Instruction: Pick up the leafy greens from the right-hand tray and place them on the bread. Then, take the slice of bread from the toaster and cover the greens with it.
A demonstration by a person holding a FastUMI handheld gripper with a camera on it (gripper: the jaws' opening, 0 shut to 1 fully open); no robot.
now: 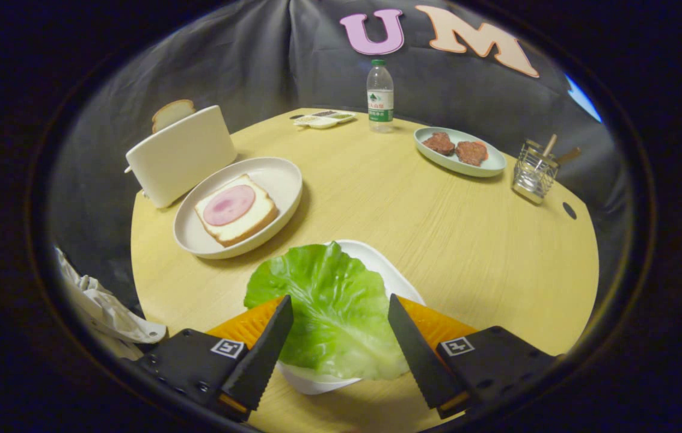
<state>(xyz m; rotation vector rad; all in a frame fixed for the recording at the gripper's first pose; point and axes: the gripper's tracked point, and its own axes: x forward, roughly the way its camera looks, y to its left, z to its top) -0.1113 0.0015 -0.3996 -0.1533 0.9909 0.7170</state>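
Between my tongs' [340, 310] 2 spread fingers I see the broad green lettuce leaf [328, 313] draped over its white tray [390, 270], ungripped.

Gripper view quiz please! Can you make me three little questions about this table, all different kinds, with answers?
1. True or false: the fingers are squeezing the lettuce leaf.
2. What lies on the bread in the round plate? A) cheese B) a pink ham slice C) an egg
3. Fill in: a bread slice pokes out of the ____.

Key: 1 false, they stand open on either side of the leaf; 2 B; 3 toaster.
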